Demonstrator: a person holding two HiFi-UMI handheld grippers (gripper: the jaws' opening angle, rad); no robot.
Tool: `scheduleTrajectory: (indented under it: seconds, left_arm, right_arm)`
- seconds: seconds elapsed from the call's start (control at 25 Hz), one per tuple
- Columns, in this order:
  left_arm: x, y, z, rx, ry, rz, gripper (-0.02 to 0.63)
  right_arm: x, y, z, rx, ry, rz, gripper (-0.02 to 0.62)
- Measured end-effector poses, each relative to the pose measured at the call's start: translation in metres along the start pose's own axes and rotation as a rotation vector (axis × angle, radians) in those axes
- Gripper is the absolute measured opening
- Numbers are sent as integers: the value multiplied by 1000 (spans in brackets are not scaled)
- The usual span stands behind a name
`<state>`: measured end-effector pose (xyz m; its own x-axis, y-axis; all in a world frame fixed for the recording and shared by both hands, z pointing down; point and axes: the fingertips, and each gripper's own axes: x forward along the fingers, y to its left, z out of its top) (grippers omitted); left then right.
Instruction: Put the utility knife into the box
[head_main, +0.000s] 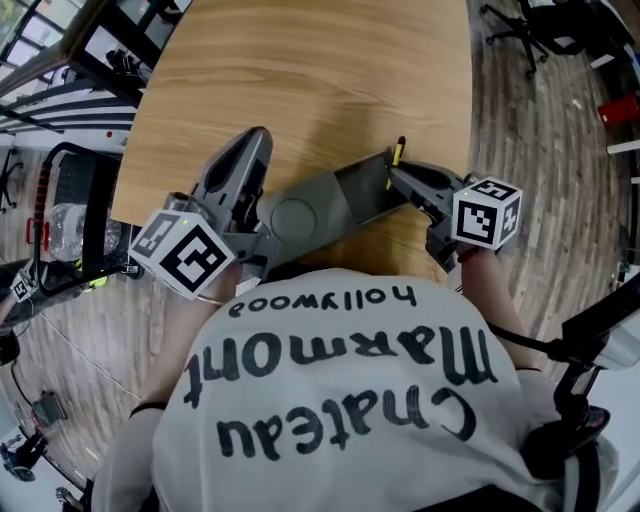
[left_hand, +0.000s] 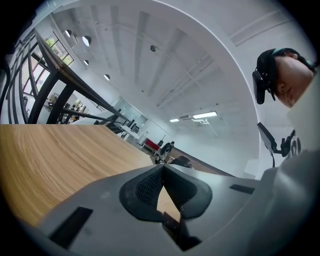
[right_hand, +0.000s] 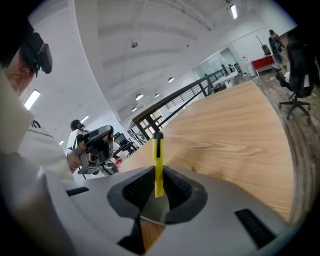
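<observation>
At the near edge of the desk (head_main: 300, 80), the right tool (head_main: 396, 176) clamps the yellow utility knife (right_hand: 158, 160) above a grey case (head_main: 330, 205), probably the box. The left tool (left_hand: 161, 170) is closed and empty. The knife is not yet inside.

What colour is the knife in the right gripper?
The utility knife is yellow with a dark slot; clearest in the right gripper view.

Light wooden worktop (head_main: 300, 80) in the middle; black swivel office chair (head_main: 525, 28) far right on grey-brown plank floor (head_main: 540, 180).
</observation>
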<state>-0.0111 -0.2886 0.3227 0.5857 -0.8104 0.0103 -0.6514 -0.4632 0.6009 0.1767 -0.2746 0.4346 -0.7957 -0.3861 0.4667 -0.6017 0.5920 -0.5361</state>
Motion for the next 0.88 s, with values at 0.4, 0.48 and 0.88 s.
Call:
scheduleTrajectory:
  seconds: [0.4,0.48,0.88]
  left_arm:
    - [-4,3,1,-2,-9,13,6]
    - [-4,3,1,-4,-9,12,6]
    - [-6,5,-2,-13,-13,19,6]
  right_arm:
    - [12,-2,-23,-90,131,-29,58]
    - [15,-2,-28,-128,169,-44,58]
    - [25,-4,-53,-398,396,-121,57]
